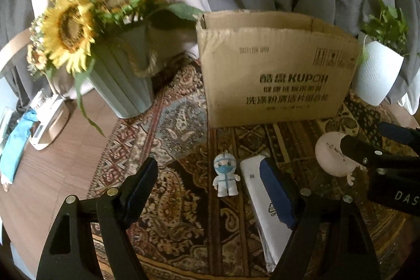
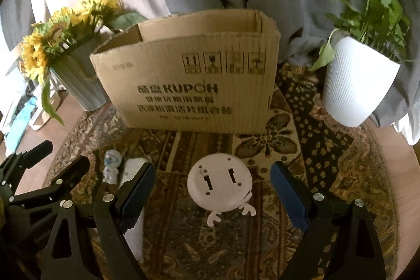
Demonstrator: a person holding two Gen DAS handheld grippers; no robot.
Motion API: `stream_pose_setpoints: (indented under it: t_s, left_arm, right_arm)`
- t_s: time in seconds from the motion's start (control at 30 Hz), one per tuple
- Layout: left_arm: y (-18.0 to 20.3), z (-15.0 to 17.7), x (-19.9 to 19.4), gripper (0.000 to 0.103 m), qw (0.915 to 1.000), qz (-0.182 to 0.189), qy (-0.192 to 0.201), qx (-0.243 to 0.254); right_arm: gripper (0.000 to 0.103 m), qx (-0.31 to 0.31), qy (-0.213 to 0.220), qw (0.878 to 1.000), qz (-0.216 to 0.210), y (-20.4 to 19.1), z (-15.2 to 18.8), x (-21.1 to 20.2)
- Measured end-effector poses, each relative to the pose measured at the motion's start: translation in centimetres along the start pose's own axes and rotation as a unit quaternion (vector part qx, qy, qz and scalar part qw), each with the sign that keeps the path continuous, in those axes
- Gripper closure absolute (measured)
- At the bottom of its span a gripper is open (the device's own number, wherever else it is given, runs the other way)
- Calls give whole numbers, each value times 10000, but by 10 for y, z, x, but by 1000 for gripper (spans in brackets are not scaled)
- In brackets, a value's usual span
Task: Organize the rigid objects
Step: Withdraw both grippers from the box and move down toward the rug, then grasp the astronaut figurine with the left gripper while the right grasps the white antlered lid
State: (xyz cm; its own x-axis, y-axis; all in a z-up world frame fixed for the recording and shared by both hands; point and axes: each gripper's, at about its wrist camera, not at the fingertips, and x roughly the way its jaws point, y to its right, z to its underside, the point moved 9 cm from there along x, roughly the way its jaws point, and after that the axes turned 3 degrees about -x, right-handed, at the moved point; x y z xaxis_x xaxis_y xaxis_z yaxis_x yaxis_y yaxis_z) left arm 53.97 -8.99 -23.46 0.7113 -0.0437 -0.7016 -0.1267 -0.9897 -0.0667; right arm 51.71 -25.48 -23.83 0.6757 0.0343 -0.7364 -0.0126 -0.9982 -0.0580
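While the left gripper (image 1: 218, 190) hangs with jaws spread wide and empty, the small masked figurine (image 1: 225, 174) stands upright between them, a white rectangular box (image 1: 265, 204) touching its right jaw, long axis running away toward the cardboard box (image 1: 275, 70). Further right, the right gripper (image 2: 212, 190), nearer arm, brackets the white round disc (image 2: 220, 184), jaws likewise released.

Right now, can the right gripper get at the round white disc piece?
Probably yes. The right gripper is open, with the white disc piece sitting on the rug between its fingers, nothing covering it. The left gripper and the cardboard box stand clear of that gap.
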Motion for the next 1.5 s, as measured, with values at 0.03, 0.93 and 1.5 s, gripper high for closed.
stream_pose_setpoints:
  t_s: [0.03,0.93,1.5]
  left_arm:
    - [0,2,3,24,10000,2,-38,0]
    - [6,16,64,56,9976,287,-583,-230]
    - [9,17,72,72,9972,377,-634,-119]
  right_arm:
    - [13,-5,-35,10000,-8,0,2,4]
    - [13,4,-552,9984,-76,2,19,70]
    - [28,-121,-589,9982,-91,-1,23,85]
